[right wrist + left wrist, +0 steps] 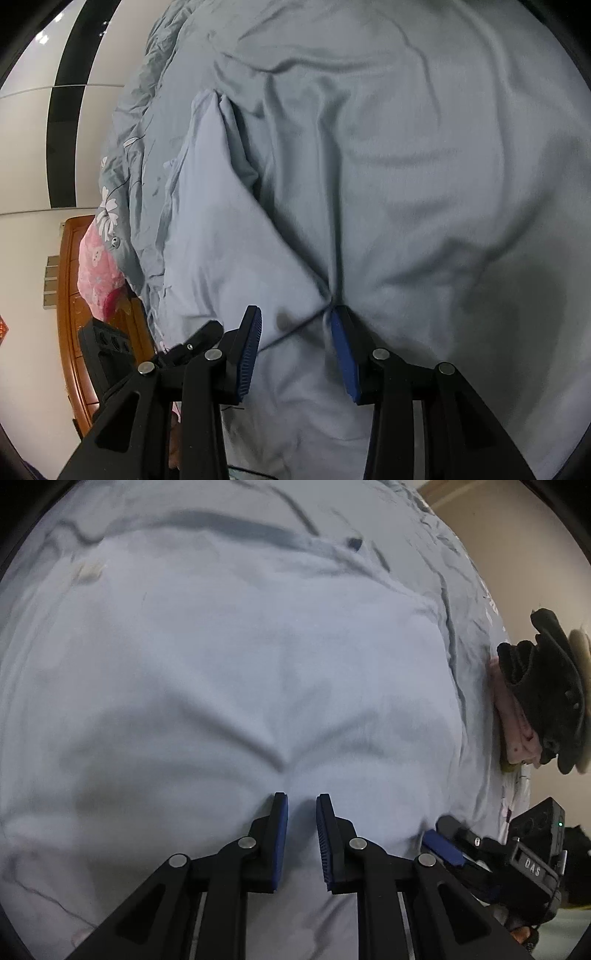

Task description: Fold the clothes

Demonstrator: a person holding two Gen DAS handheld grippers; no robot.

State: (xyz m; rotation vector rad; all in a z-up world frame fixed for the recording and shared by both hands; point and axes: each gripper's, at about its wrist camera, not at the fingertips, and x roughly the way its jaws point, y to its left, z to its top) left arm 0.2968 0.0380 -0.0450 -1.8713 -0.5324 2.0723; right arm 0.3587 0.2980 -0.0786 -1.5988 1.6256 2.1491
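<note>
A pale blue garment [229, 672] lies spread over a bed and fills the left wrist view. My left gripper [302, 801] is open by a narrow gap, its tips pressed into a crease of the cloth. In the right wrist view the same garment [424, 177] shows with a folded flap [221, 229] lying at the left. My right gripper [295, 325] is open wide, its tips resting on the cloth at either side of a pucker. The right gripper also shows at the lower right of the left wrist view [443, 845].
A grey flowered bedsheet [125, 162] lies under the garment. A pile of black and pink clothes [535, 698] sits at the bed's right edge. A pink cloth [98, 269] and a wooden bed frame [74, 306] are at the left, by a white wall.
</note>
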